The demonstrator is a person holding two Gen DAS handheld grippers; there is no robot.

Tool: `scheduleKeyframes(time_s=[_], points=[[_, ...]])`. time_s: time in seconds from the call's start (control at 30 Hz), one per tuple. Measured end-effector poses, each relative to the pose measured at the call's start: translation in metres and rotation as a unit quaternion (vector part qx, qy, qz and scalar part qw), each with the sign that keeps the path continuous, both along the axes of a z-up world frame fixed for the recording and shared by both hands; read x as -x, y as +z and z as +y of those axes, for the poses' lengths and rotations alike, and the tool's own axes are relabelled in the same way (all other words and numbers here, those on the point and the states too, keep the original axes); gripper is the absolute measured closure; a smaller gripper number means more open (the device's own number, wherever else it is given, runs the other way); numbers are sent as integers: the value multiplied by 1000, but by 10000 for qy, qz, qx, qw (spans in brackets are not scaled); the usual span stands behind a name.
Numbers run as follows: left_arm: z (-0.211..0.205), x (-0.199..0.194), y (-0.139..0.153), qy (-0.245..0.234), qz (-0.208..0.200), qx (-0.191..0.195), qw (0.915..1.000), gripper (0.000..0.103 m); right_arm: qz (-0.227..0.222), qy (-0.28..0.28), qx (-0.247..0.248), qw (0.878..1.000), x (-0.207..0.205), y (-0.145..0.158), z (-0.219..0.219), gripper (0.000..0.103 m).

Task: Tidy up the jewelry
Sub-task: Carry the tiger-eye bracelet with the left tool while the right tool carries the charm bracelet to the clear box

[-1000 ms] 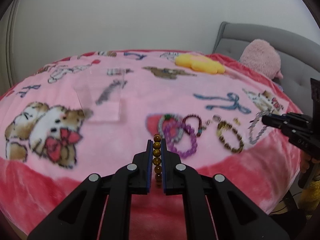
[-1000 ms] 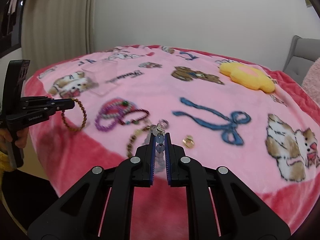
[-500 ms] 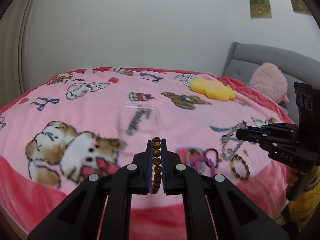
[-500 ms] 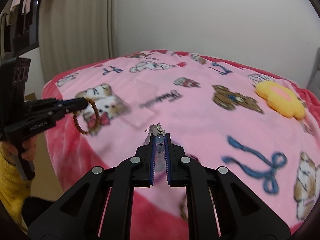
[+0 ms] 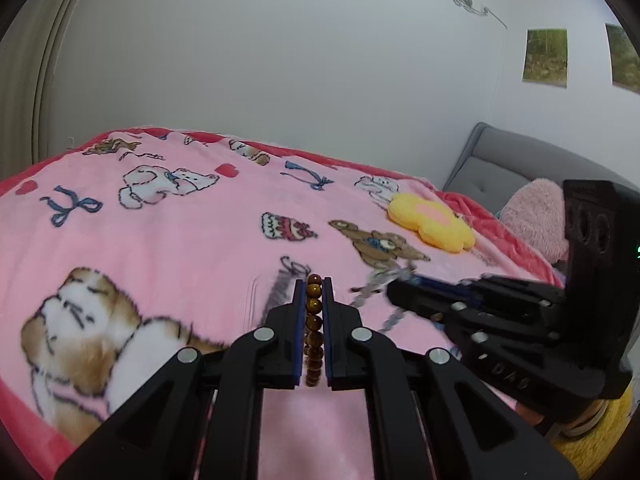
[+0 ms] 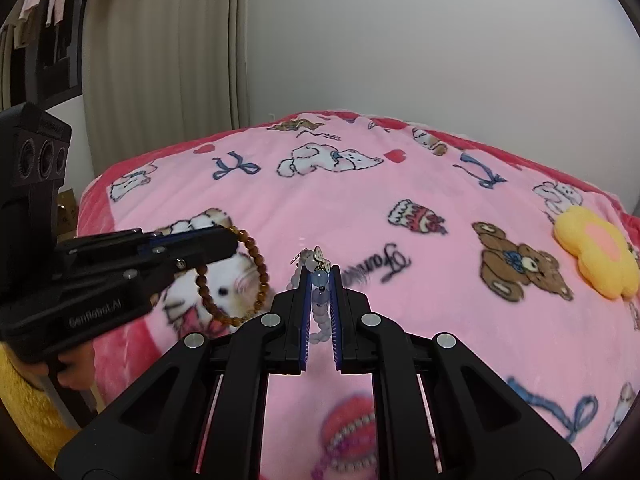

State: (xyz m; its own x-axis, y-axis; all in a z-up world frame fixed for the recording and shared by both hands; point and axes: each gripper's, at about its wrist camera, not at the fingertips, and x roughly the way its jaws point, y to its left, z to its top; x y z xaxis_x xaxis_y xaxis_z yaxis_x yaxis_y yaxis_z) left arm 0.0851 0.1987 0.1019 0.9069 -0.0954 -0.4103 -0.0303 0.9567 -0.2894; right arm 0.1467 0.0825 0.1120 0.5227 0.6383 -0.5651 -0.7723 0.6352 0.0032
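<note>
Two bracelets were aloft over the pink blanket (image 6: pixel 460 288): left gripper (image 5: pixel 312 292) clamped on the brown bead bracelet (image 6: pixel 256 276), right gripper (image 6: pixel 319 280) on the pale bead bracelet (image 6: pixel 320 312). Both judged light, limp, prone to swing; pinching across the beads seemed best.

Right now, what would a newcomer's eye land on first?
Both grippers, each clamping a bracelet above the pink cartoon-print blanket. The left gripper holds a brown amber-bead bracelet; the right gripper holds a pale lilac-and-blue bead bracelet. A yellow flower-shaped cushion lies toward the headboard.
</note>
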Motion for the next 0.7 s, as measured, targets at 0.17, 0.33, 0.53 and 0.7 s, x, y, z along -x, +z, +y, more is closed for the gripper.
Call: scheduleKeyframes(time_s=[0.17, 0.33, 0.53, 0.7], points=[[12, -27, -10, 80, 175, 160, 9997, 96, 360, 8, -61, 9993, -24, -15, 11, 95], [17, -44, -28, 83, 473, 130, 9988, 96, 446, 123, 214, 9987, -32, -36, 17, 95], [16, -53, -44, 82, 751, -29, 9971, 96, 477, 204, 509, 9974, -37, -52, 21, 94], [14, -56, -50, 80, 875, -185, 9960, 96, 420, 280, 600, 9969, -34, -58, 22, 94]])
